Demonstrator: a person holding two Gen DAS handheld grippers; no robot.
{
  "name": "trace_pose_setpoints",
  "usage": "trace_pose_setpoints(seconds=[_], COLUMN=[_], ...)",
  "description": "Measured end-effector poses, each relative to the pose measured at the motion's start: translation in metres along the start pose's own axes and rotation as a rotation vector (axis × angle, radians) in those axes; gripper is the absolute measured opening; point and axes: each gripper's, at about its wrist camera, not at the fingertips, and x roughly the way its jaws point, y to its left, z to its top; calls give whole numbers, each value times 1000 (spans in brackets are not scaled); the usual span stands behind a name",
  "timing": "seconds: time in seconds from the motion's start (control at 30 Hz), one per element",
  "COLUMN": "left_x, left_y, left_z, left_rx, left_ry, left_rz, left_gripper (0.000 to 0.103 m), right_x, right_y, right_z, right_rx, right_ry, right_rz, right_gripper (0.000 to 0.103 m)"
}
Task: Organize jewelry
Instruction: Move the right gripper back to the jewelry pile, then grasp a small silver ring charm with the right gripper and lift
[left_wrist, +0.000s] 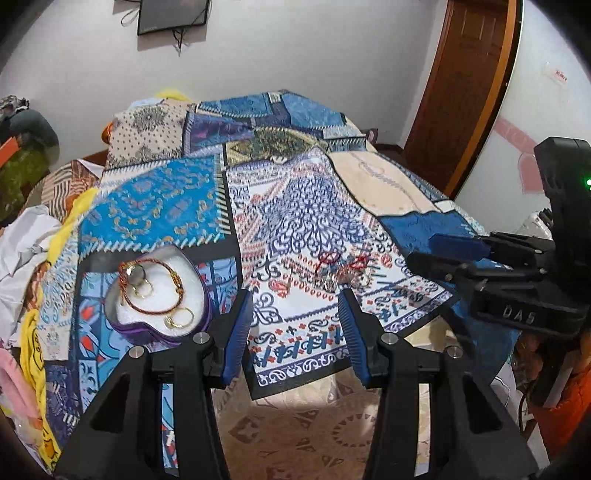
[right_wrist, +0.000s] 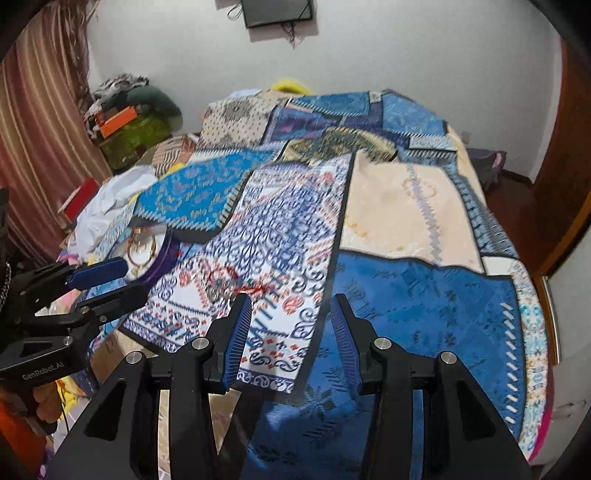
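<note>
Left gripper tilts downward, jaws parted, nothing between them; right gripper tilts alongside it, likewise parted and empty.

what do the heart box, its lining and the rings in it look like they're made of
Heart box: probably tin or coated card, since its purple wall is thin, stiff and glossy. Lining: looks like white foam or padded fabric, matte and slightly grainy. Rings: gold-coloured metal with bright glints; whether plated or solid cannot be told. Bracelet beside them: twisted red and gold cord with a metal clasp.
</note>
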Motion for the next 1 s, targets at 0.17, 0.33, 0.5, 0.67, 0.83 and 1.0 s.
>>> trace_pose_setpoints(seconds=[0.17, 0.33, 0.5, 0.67, 0.83, 1.0], left_x=[11, 17, 21, 27, 33, 42], left_y=[6, 13, 14, 6, -4, -12], left_z=[-6, -8, -7, -5, -4, -1], left_rx=[-21, -37, -38, -16, 2, 12], left_ry=[34, 44, 48, 52, 59, 77], left_rz=[1, 2, -21, -46, -63, -87], left_gripper=[47, 47, 47, 47, 43, 28], right_x=[20, 36, 43, 47, 44, 38], right_y=[13, 20, 21, 21, 19, 7], right_z=[-5, -3, 0, 1, 0, -2], right_rx=[-38, -66, -81, -82, -74, -47], right_ry=[42, 53, 44, 44, 35, 23], right_rz=[45, 76, 116, 123, 128, 124], right_gripper=[41, 41, 41, 23, 18, 17])
